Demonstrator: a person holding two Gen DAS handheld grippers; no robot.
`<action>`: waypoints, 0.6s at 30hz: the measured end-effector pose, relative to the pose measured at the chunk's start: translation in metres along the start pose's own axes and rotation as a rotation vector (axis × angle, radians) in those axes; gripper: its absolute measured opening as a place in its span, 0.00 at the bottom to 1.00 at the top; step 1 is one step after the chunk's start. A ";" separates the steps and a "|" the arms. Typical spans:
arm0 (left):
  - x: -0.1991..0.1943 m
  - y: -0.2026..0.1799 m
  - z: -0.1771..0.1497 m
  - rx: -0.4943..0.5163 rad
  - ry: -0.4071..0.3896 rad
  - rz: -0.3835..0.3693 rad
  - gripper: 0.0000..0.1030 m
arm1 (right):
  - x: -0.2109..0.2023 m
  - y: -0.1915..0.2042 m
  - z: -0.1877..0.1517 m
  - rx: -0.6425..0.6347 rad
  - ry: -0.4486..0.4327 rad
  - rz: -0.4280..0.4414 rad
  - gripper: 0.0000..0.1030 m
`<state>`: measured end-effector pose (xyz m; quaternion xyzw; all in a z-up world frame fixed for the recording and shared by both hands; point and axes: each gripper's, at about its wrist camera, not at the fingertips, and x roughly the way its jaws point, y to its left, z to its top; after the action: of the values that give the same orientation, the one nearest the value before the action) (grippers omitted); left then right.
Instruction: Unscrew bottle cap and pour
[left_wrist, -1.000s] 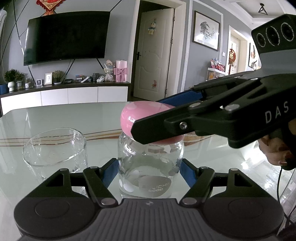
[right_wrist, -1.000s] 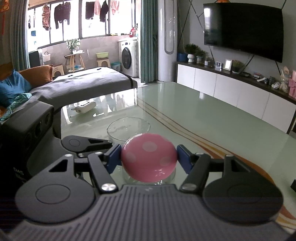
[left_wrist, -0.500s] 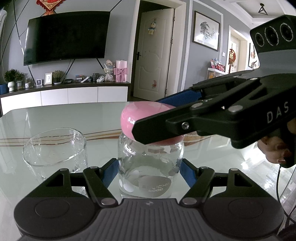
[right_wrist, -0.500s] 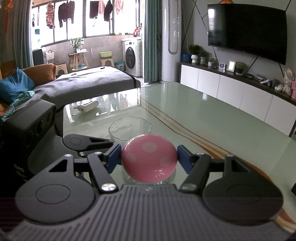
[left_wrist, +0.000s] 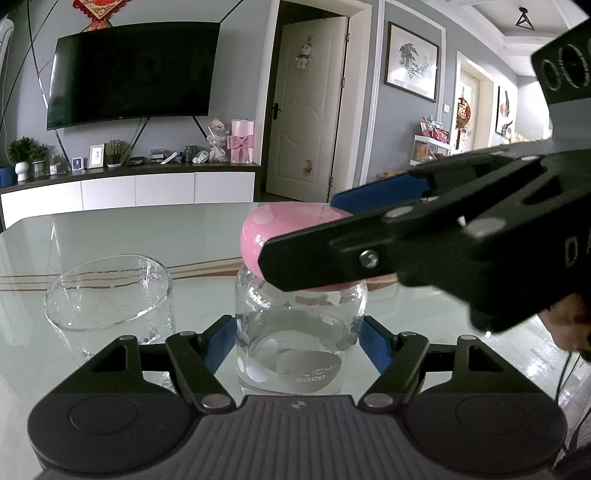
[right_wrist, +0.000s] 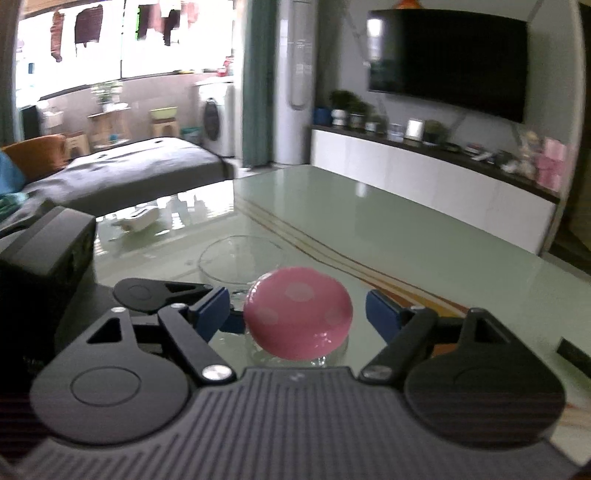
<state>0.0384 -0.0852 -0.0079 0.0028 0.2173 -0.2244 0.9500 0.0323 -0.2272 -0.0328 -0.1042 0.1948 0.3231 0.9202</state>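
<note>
Left gripper (left_wrist: 297, 343) clamped on bottle (left_wrist: 301, 332), upright on table (left_wrist: 110, 229). Right gripper (right_wrist: 297, 314) just opening, pads now clear of pink cap (right_wrist: 297, 312), cap between them atop bottle. Glass (left_wrist: 110, 299) just left of bottle.

Two black claws (left_wrist: 297, 341) (right_wrist: 297, 314) with blue pads (left_wrist: 218, 341), silver screws, ribbed grey bases, white lettering.

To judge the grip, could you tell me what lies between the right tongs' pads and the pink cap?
In the right wrist view, only bare gaps separate the right tongs from the pink cap.
</note>
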 end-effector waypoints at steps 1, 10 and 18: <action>0.000 0.000 0.000 0.000 0.000 0.000 0.74 | 0.000 0.002 -0.001 0.014 -0.005 -0.021 0.80; -0.001 0.000 -0.001 0.001 0.001 -0.001 0.74 | 0.010 0.015 -0.006 0.057 -0.005 -0.141 0.80; -0.003 -0.003 0.000 0.002 0.001 0.000 0.74 | 0.016 0.025 -0.004 0.046 -0.012 -0.170 0.79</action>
<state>0.0349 -0.0863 -0.0061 0.0038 0.2173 -0.2246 0.9499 0.0271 -0.2007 -0.0454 -0.0972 0.1872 0.2397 0.9477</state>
